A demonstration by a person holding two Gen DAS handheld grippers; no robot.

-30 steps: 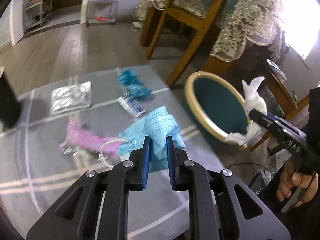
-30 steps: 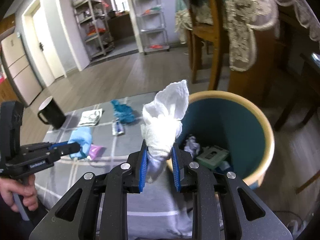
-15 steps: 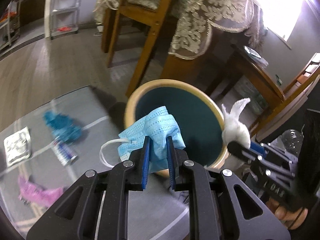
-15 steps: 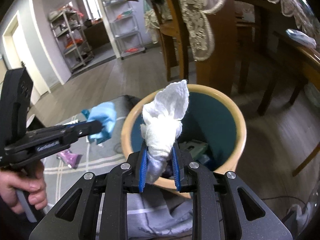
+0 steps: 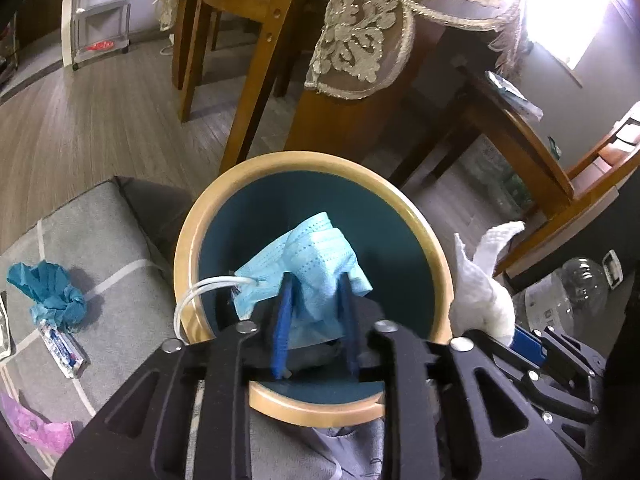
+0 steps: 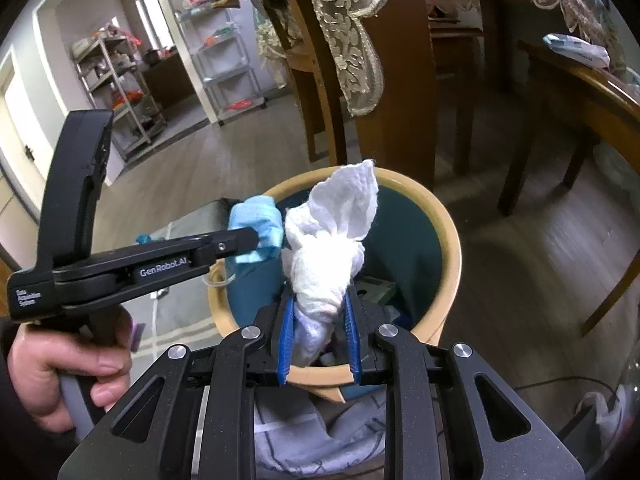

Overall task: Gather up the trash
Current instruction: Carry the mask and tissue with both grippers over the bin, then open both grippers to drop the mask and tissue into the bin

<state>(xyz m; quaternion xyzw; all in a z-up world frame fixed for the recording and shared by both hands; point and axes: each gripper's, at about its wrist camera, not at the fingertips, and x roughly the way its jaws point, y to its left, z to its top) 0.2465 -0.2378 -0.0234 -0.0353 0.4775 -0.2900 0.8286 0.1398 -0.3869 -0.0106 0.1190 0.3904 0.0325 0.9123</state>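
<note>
**Both hand-held grippers loaded above the waste bin**

The left hand-held gripper (image 5: 314, 320) pinches a pleated, light-blue disposable face mask (image 5: 308, 264) between its blue-padded fingers (image 5: 281, 332); the white elastic ear loops (image 5: 200, 292) hang off to the left. The mask sits directly over the mouth of the round waste bin (image 5: 188, 256), which has a tan rim and a dark teal interior.

The right hand-held gripper (image 6: 318, 332) is clamped on a crumpled white paper towel (image 6: 336, 232), soft and wadded, twisted to a point at the top, held above the bin (image 6: 448, 240); some discarded items lie at the bottom.

On the grey, white-lined rug (image 5: 80, 240) beside the bin lie a crumpled teal tissue (image 5: 48, 292), a small printed tube (image 5: 64, 346) and a pink wrapper (image 5: 32, 432). The floor (image 5: 80, 120) is grey wood-look plank. Wooden chair legs (image 5: 256, 68) and a lace-edged tablecloth (image 5: 360, 32) stand behind; a clear plastic bottle (image 5: 576, 292) lies at right.
</note>
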